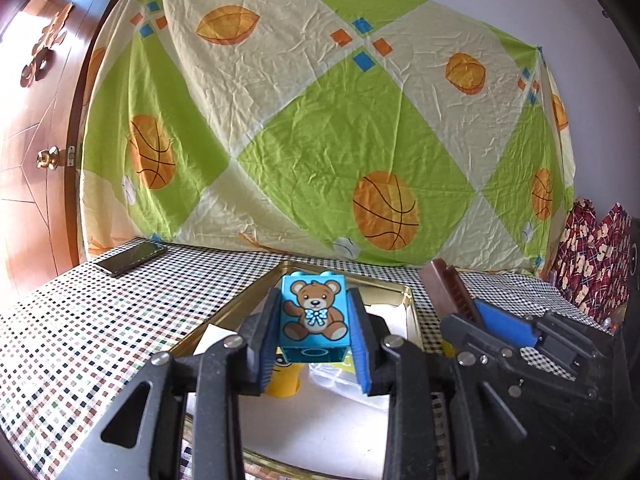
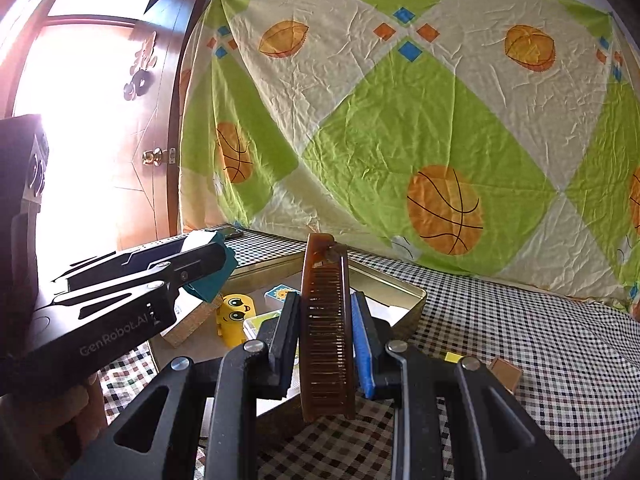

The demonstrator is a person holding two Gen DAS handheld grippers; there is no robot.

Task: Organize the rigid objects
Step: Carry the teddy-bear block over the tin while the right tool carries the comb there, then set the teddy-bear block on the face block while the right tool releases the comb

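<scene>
Lower teddy block (image 1: 314, 316), clamped in left gripper (image 1: 316, 334), gently into tin (image 1: 414, 312); right gripper (image 2: 326, 338) pinching comb (image 2: 326, 320).

Both wrist views face the hanging sheet (image 1: 320, 120); share the tin tray (image 2: 412, 294)

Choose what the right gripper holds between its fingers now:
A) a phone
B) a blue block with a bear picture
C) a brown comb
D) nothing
C: in the right wrist view the right gripper is shut on a brown comb standing upright between its pads; the bear block is in the left gripper.
</scene>
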